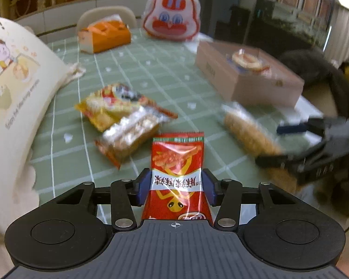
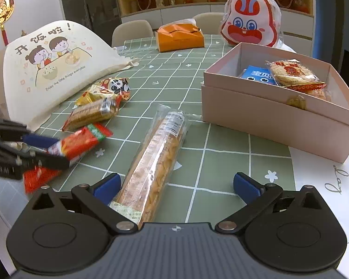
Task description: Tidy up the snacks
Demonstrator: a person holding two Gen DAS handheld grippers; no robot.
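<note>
My left gripper [image 1: 176, 184] is shut on a red snack packet [image 1: 178, 162] and holds it above the green checked table; the gripper [image 2: 46, 150] and packet [image 2: 79, 143] also show at the left of the right wrist view. My right gripper [image 2: 176, 184] is open, its jaws either side of the near end of a long clear-wrapped biscuit pack [image 2: 156, 153] lying on the table; that pack appears blurred in the left wrist view [image 1: 249, 130]. An open pink box [image 2: 267, 114] at the right holds several snacks. Two more packets [image 2: 97, 109] lie by the cream bag.
A cream cartoon-print bag [image 2: 53, 65] stands at the left. An orange tissue box [image 2: 180, 38] and a red-and-white rabbit-face bag [image 2: 250, 21] sit at the far side. Chairs stand behind the table. The table's white edge [image 2: 325, 197] is at the right.
</note>
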